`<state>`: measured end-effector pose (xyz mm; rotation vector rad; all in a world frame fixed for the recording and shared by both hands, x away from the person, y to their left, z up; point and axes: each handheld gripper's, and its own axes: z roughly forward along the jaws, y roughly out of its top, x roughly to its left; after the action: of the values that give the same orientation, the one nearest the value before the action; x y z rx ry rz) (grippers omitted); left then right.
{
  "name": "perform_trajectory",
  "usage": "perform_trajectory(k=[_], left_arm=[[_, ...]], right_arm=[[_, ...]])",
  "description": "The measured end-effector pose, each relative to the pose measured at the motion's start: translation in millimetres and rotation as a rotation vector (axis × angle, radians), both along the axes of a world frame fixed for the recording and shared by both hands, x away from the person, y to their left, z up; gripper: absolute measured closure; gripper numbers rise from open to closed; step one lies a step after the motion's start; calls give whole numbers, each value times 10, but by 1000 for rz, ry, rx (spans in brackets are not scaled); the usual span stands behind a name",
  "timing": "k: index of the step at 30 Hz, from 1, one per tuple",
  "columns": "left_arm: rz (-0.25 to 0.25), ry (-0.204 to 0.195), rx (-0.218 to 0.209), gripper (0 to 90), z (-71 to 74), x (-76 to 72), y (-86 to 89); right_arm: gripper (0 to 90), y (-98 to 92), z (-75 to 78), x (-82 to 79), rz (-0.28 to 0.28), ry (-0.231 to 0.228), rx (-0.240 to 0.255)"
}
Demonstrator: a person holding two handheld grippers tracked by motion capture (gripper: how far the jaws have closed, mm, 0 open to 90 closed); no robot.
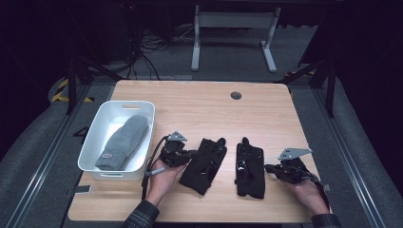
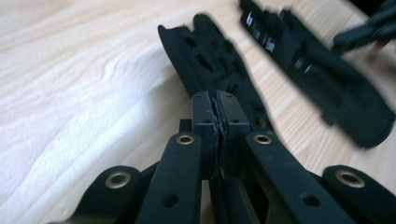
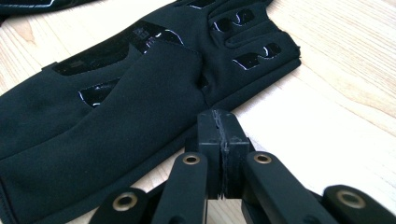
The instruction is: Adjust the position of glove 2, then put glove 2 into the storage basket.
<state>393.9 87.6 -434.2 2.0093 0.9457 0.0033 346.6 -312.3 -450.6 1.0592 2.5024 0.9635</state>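
Nearest the high camera, the person's two forearms come in over the table's point(image 1: 199, 102) front edge, one tool in each hand. The left gripper point(image 1: 191, 153) sits just beside the left black glove point(image 1: 203, 167), its tips at the glove's near edge; in the left gripper view its jaws are pressed together, and I cannot tell whether any fabric is caught between them. The right gripper point(image 1: 267, 167) points at the right black glove point(image 1: 250, 172), jaws likewise closed flat with nothing in them, just short of the fabric.

Far left stands a white bin point(image 1: 94, 134) holding a grey mitten point(image 1: 121, 141). I would guess the gloves are bound for it too.

To do that well, each tool should open before it meets cloth, then bite a single edge near the cuff rather than the glossy palm patches, which look slippery.

As for writing, the mitten's cuff carries a small dark tag, and the right glove shows faint print, both too small to read.
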Motion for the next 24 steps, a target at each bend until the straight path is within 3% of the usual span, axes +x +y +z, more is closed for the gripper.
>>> perform_trajectory(k=[7, 24], left_arm=[[-16, 11, -80, 880, 97, 75, -53], [-62, 4, -133, 880, 209, 58, -208]], right_arm=[[898, 43, -15, 17, 8, 5, -6], [898, 221, -20, 87, 48, 6, -2]])
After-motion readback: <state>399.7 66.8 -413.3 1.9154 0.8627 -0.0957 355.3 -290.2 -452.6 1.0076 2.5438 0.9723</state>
